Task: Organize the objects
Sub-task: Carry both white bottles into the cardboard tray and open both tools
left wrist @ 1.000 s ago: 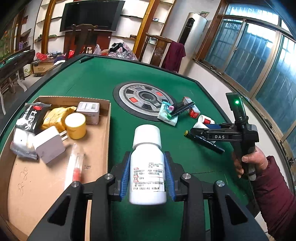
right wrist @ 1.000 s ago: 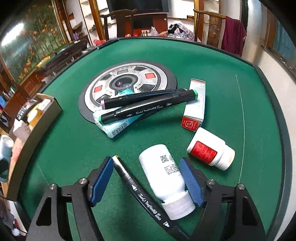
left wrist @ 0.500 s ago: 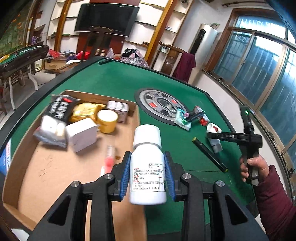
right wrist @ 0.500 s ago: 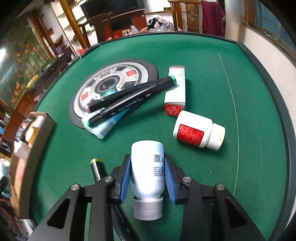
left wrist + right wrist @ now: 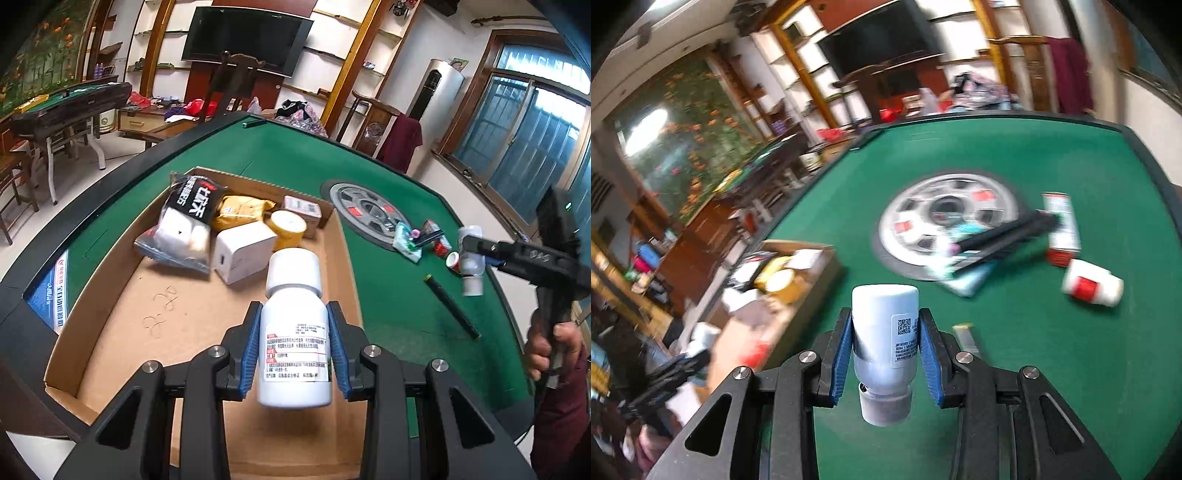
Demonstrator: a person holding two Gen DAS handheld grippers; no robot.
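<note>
Though labelled, bottle (image 5: 293, 336) print unreadable

Below the left gripper (image 5: 295, 347) the box (image 5: 122, 325) floor is bare. Ahead, a charger (image 5: 242, 254), tape roll (image 5: 286, 225) and snack bag (image 5: 184, 225) crowd the far end.

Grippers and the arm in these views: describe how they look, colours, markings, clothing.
Both grippers are black angular frames with silver bolts and blue ribbed pads lining the jaws: the left gripper and the right gripper match. Seen from the left wrist, the right tool has a pistol-style handle, pale lettering on its side and a small green light. The hand on it emerges from a dark red sleeve.
</note>
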